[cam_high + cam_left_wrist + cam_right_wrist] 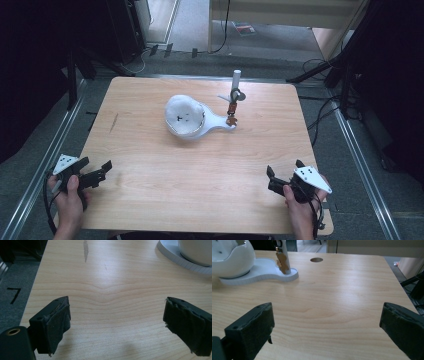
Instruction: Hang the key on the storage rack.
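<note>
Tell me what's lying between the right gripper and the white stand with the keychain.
Nothing: bare tabletop runs from the open right gripper to the white stand with its keychain, as the high view shows.

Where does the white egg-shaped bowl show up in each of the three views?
High view: the bowl sits just above table centre, on the wide end of its white base.
Left gripper view: a slice of it at the top right corner, beyond the open jaws.
Right gripper view: top left corner, with the post to its right.
Shared landmark: the white base under the bowl.
</note>
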